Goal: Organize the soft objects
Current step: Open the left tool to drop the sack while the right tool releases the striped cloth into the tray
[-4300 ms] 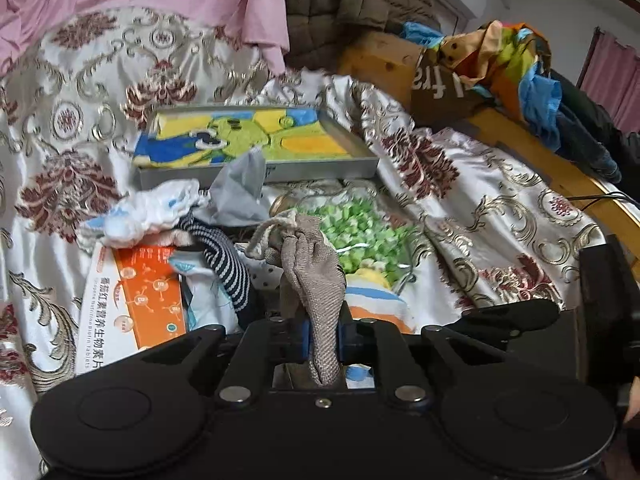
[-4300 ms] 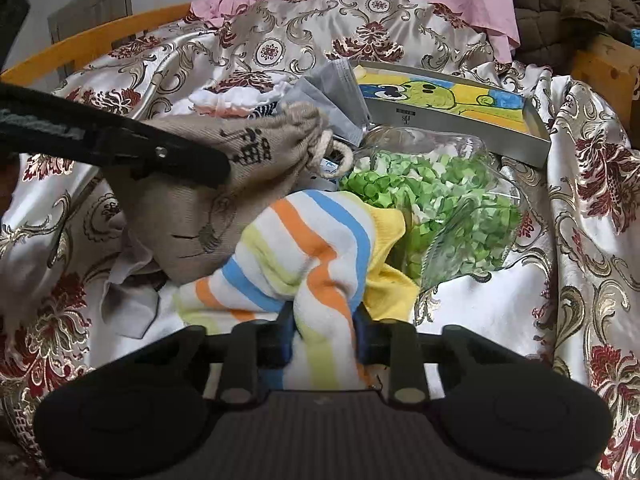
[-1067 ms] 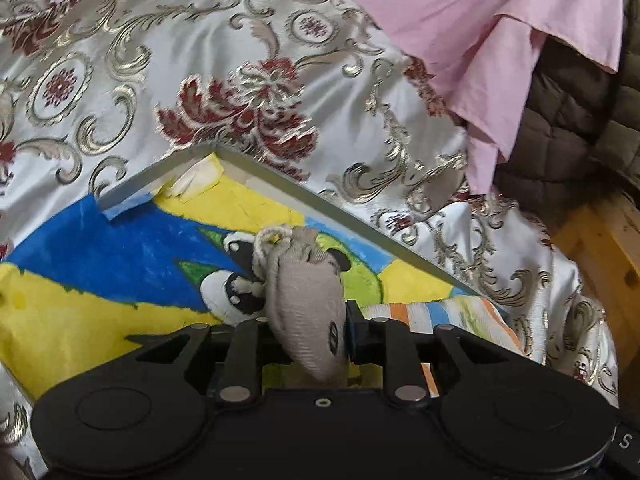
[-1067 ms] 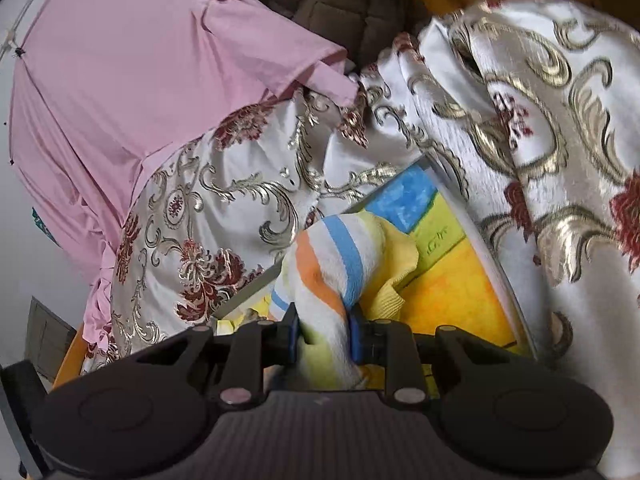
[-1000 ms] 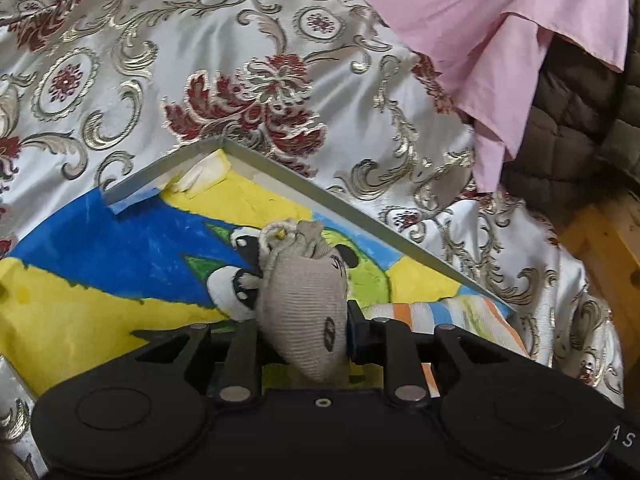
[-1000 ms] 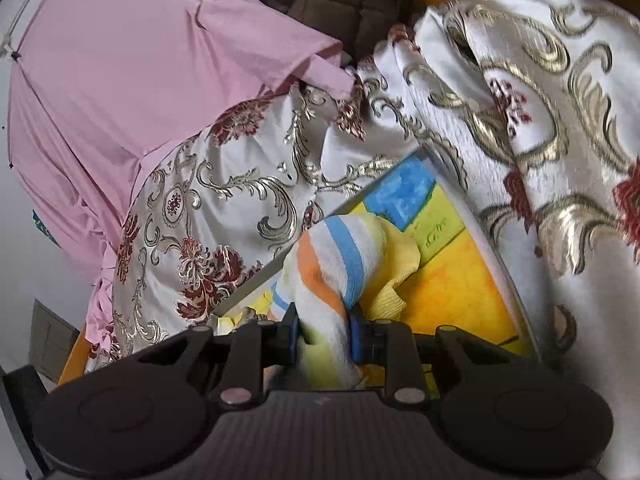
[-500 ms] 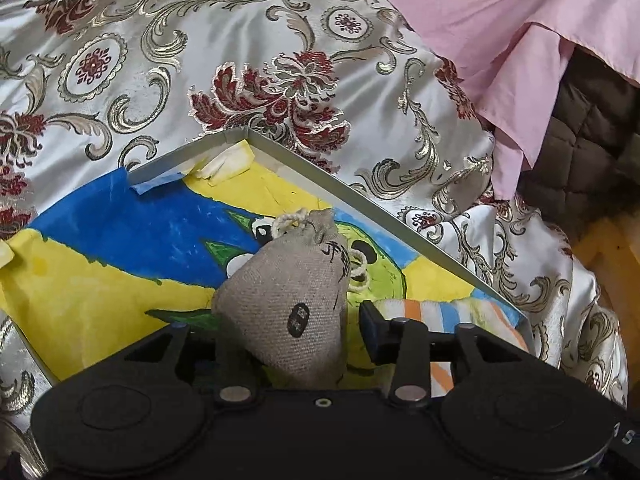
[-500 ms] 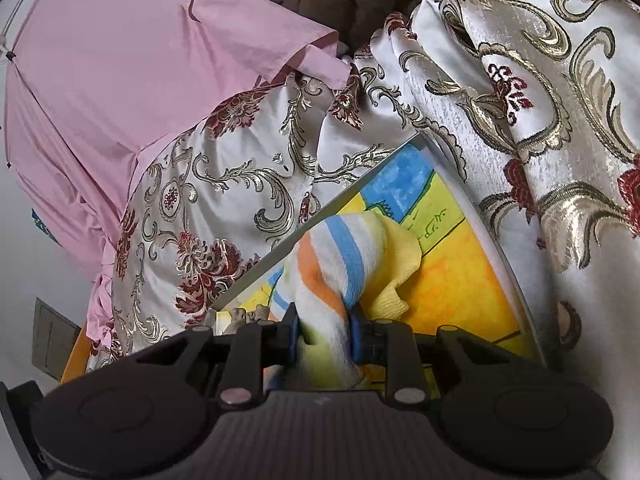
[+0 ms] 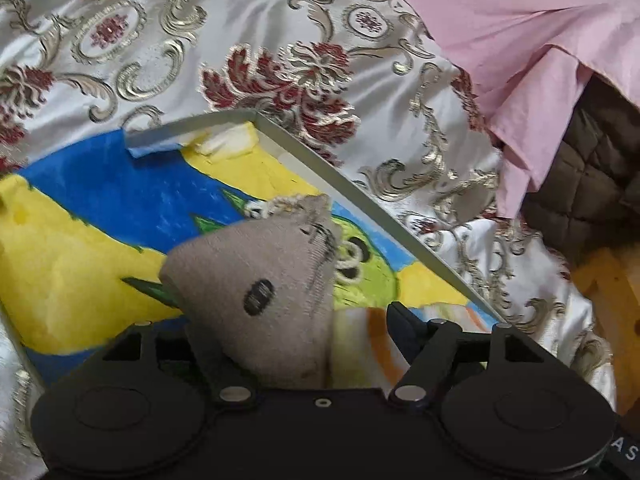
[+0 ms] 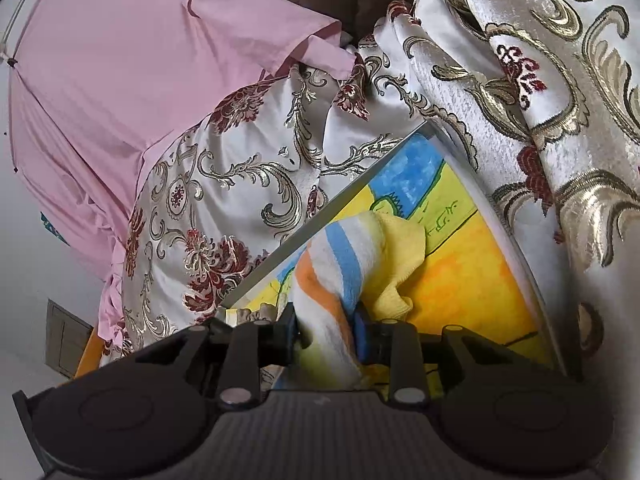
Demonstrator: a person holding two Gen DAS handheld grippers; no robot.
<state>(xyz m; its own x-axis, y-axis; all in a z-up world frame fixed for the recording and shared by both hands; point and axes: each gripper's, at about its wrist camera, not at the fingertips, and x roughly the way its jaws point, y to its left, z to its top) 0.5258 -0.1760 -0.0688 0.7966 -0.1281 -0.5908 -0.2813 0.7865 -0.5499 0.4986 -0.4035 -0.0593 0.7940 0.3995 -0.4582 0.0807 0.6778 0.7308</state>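
Observation:
A shallow grey tray [image 9: 360, 200] lined with a yellow, blue and green cartoon drawing lies on the patterned bedspread; it also shows in the right wrist view [image 10: 344, 192]. My left gripper [image 9: 296, 328] is open over the tray, and the beige burlap drawstring pouch [image 9: 264, 280] sits loose between its spread fingers on the tray. My right gripper [image 10: 326, 332] is shut on a striped orange, blue, white and yellow sock [image 10: 344, 264] held over the tray's right part. That sock [image 9: 368, 340] also shows behind the pouch in the left wrist view.
The silver, gold and red floral bedspread [image 9: 240, 40] surrounds the tray. A pink cloth [image 9: 540, 20] and a brown quilted jacket [image 9: 592, 168] lie beyond it. A wooden bed edge [image 9: 608, 280] shows at the right.
Both grippers carried their items from the pile to the tray. In the last second my left gripper opened and let go of the pouch, which now rests in the tray. The right grip is unchanged.

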